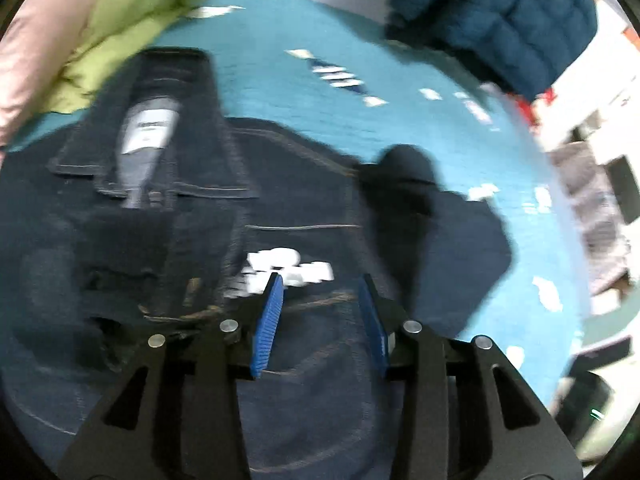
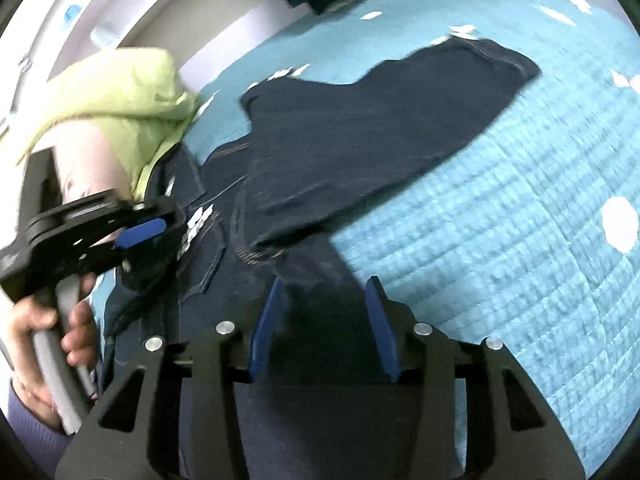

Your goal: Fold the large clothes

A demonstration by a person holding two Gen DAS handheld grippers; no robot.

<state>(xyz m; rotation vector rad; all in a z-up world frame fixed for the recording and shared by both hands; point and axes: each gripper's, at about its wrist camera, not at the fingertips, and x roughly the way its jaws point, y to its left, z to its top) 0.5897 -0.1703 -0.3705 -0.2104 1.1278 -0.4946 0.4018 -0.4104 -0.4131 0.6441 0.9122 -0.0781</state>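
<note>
A dark denim jacket [image 1: 168, 216] lies spread on a blue quilted bed cover [image 1: 304, 92]. Its collar and white label [image 1: 148, 128] point toward the far left, and a white patch [image 1: 288, 268] shows on the chest. My left gripper [image 1: 322, 280] is open above the jacket's front, holding nothing. In the right wrist view one sleeve [image 2: 372, 136] lies stretched out over the cover [image 2: 500, 240]. My right gripper [image 2: 324, 284] is open above the sleeve's base. The left gripper [image 2: 140, 234] also shows there, held in a hand above the jacket's chest.
A green and pink padded garment [image 1: 100, 32] lies at the far left beside the collar, also in the right wrist view [image 2: 116, 96]. A dark blue quilted garment [image 1: 508, 20] lies at the far right of the bed. Furniture and clutter [image 1: 592, 184] stand beyond the bed's right edge.
</note>
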